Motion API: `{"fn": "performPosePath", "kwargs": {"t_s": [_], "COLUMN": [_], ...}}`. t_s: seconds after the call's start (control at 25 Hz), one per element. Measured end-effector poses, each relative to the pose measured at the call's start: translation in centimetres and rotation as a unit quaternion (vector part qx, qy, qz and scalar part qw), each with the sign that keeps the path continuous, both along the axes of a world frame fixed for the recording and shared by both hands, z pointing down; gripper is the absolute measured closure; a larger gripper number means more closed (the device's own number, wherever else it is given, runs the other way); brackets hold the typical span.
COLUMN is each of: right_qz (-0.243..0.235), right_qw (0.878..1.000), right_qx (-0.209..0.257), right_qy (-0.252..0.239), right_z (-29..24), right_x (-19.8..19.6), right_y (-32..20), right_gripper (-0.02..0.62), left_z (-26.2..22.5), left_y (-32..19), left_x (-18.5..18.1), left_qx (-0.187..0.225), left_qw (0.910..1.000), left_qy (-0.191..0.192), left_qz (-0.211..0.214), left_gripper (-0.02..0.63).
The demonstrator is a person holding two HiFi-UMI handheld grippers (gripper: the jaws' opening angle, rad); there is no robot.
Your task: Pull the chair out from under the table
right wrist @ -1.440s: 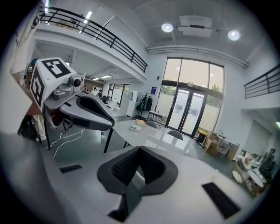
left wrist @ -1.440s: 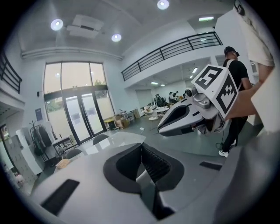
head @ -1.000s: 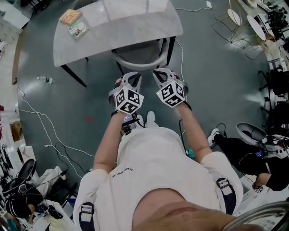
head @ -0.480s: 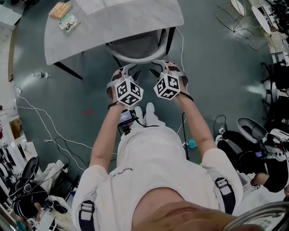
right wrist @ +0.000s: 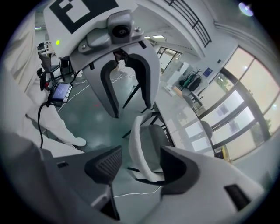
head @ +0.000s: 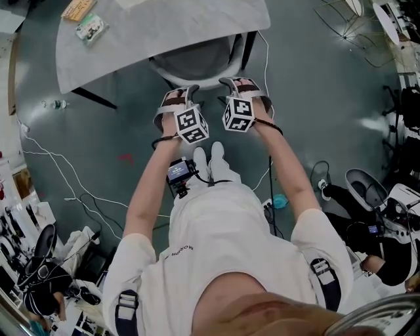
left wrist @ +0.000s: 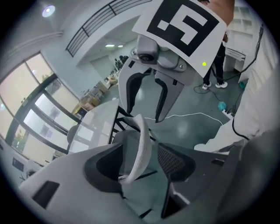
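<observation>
A grey chair (head: 195,64) with a white backrest rim (head: 197,83) stands tucked under the pale marble table (head: 164,29). Both grippers reach down to the backrest's top edge. My left gripper (head: 186,92) straddles the rim (left wrist: 142,144) with its jaws spread, the pads (left wrist: 175,159) clear of it. My right gripper (head: 230,83) also has the rim (right wrist: 134,153) between its jaws, the pads (right wrist: 105,164) not pressing. Both grippers' jaws have just been opening. Each gripper view shows the other gripper ahead, above the chair.
A book (head: 79,8) and a small packet (head: 90,29) lie at the table's left end. A bottle (head: 56,104) and white cables (head: 65,190) lie on the grey floor at left. Another person sits low at the right (head: 374,226). Wire chairs (head: 354,26) stand at upper right.
Both grippers have moved forward and down to the chair's backrest. Their jaws went from shut to open, and the white rim now sits between each pair.
</observation>
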State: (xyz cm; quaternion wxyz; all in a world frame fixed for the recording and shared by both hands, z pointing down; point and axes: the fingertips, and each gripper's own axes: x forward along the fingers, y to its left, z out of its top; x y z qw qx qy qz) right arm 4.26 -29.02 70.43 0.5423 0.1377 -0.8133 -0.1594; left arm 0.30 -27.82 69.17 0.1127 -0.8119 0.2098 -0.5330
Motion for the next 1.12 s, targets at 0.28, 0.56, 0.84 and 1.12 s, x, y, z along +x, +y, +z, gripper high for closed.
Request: {"fn": "performPosePath", "kwargs": {"t_s": [0.28, 0.56, 0.84, 1.12], "right_qz": [-0.043, -0.074, -0.079, -0.097], "right_qw": [0.996, 0.991, 0.990, 0.986], "right_qx": [0.025, 0.016, 0.007, 0.022], "right_qy": [0.076, 0.109, 0.118, 0.133], "right_z": [4.5, 7.8, 10.7, 12.1], "right_x": [0.5, 0.3, 0.4, 0.5], "right_y": [-1.5, -2.4, -3.6, -3.9], "right_gripper": [0.302, 0.295, 0.296, 0.434], "left_z": [4.1, 8.1, 10.6, 12.0], "left_y": [-1.5, -3.0, -4.2, -4.6], "left_x": [0.0, -0.4, -0.1, -0.8], "left_qx": [0.016, 0.017, 0.018, 0.000], "left_qw": [0.9971, 0.9937, 0.9932, 0.9927], "left_qy": [-0.060, -0.097, -0.101, -0.107], "left_qz": [0.042, 0.053, 0.056, 0.055], "left_gripper": [0.342, 0.342, 0.345, 0.469]}}
